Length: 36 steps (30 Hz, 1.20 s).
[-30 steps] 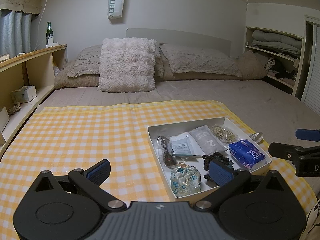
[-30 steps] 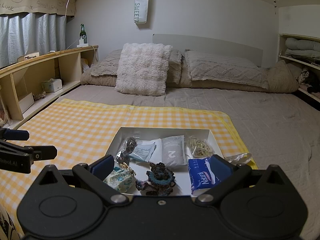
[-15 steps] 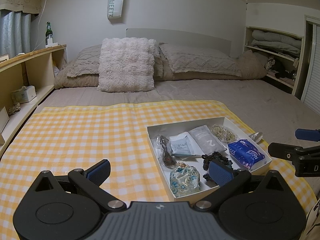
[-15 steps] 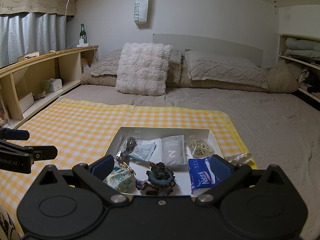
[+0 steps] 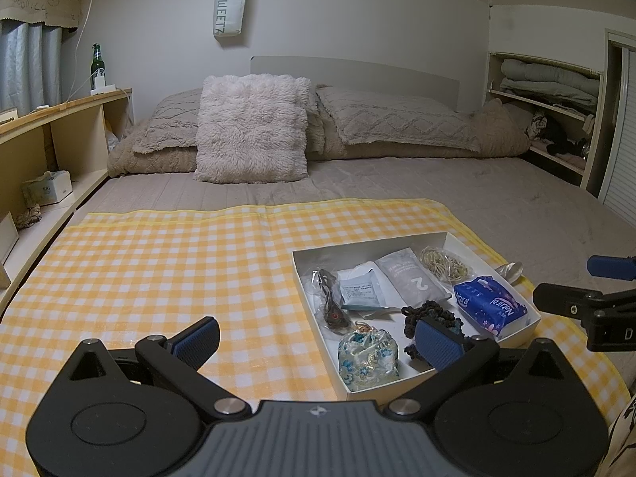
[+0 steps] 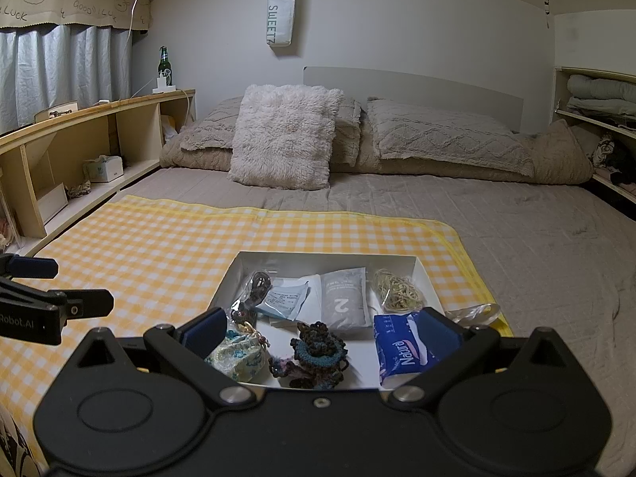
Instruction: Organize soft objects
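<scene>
A shallow white box (image 5: 453,240) (image 6: 427,278) lies on a yellow checked cloth (image 5: 167,270) (image 6: 151,254) spread over the bed. In it lie a floral drawstring pouch (image 5: 367,353) (image 6: 236,355), a dark crocheted scrunchie (image 5: 427,314) (image 6: 318,351), a blue tissue pack (image 5: 489,306) (image 6: 401,351), a grey sachet (image 5: 411,278) (image 6: 344,296), a bag of rubber bands (image 5: 443,264) (image 6: 397,290) and a small paper packet (image 5: 357,290) (image 6: 286,298). My left gripper (image 5: 318,342) is open, low over the cloth by the box's near left corner. My right gripper (image 6: 322,332) is open, just before the box's near edge.
A fluffy cushion (image 5: 252,129) and knit pillows (image 5: 401,123) lie at the head of the bed. A wooden shelf (image 5: 55,135) with a green bottle (image 5: 96,65) runs along the left. Shelves with folded bedding (image 5: 548,83) stand at the right. A crumpled clear wrapper (image 6: 475,312) lies beside the box.
</scene>
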Available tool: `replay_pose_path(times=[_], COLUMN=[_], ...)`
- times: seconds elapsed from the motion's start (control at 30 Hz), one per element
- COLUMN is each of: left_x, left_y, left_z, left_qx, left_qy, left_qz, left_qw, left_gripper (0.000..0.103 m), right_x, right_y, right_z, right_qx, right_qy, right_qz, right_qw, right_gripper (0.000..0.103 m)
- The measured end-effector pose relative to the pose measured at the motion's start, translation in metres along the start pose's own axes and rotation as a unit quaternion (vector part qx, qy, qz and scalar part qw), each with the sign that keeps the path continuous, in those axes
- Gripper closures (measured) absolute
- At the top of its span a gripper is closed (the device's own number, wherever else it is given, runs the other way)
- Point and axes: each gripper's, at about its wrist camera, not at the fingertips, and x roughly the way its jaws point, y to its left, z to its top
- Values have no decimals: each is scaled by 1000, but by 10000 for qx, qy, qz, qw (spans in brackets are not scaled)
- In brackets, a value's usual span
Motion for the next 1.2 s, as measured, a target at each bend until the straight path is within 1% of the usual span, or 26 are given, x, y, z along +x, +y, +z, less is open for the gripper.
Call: replay_pose_path(times=[0.37, 0.6, 1.2], left_x=[0, 1, 0], left_y=[0, 1, 7], left_z=[0, -2, 0], left_qx=[7, 28, -20], left_qy=[6, 81, 43], left_qz=[-6, -28, 27], left_qw=[10000, 10000, 10000], left_gripper=[0, 0, 0], right_x=[0, 0, 0], right_y=[0, 1, 1], right_z=[0, 0, 0], right_qx=[-1, 1, 1], right_qy=[0, 1, 0], right_qz=[-2, -6, -5], right_qw=[10000, 10000, 10000], right_gripper=[0, 0, 0])
